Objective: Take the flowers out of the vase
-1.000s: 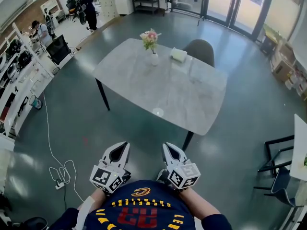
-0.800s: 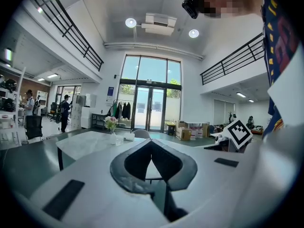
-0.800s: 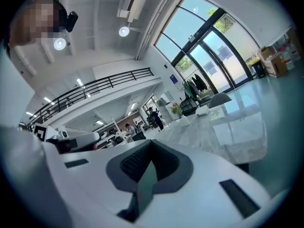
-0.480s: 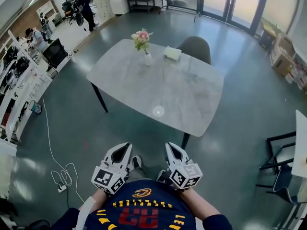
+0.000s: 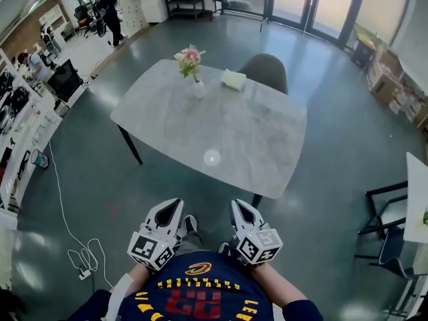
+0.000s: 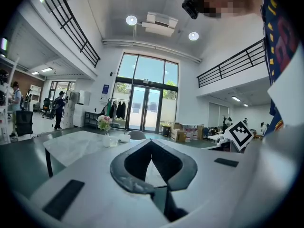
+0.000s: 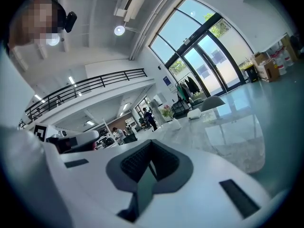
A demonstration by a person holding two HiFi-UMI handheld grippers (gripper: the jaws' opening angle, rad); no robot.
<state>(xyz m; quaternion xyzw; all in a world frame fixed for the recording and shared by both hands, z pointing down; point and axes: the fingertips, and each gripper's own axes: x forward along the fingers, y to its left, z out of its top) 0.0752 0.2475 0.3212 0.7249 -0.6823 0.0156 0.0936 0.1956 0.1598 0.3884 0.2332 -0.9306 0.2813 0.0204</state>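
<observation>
A small white vase [image 5: 198, 89] with pink and white flowers [image 5: 189, 57] stands near the far left corner of a grey marble table [image 5: 227, 129]. Both grippers are held close to my body, well short of the table's near edge. The left gripper [image 5: 174, 204] is shut with nothing between its jaws, and the right gripper [image 5: 236, 204] is likewise shut and empty. In the left gripper view the flowers [image 6: 104, 122] and vase [image 6: 107, 140] show far off, left of the shut left gripper [image 6: 151, 142]. The right gripper view shows the flowers [image 7: 166, 110] beyond the shut right gripper [image 7: 151, 143].
A white box [image 5: 233, 79] lies on the table near the vase, with a grey chair [image 5: 267, 69] behind it. A black chair frame [image 5: 384, 212] stands at the right. A white cable [image 5: 63, 206] lies on the floor at left. People [image 5: 103, 9] stand far back left.
The table with the vase has slid left and nearer in the head view as I walk toward it. Both grippers stay shut and keep their place by my body.
</observation>
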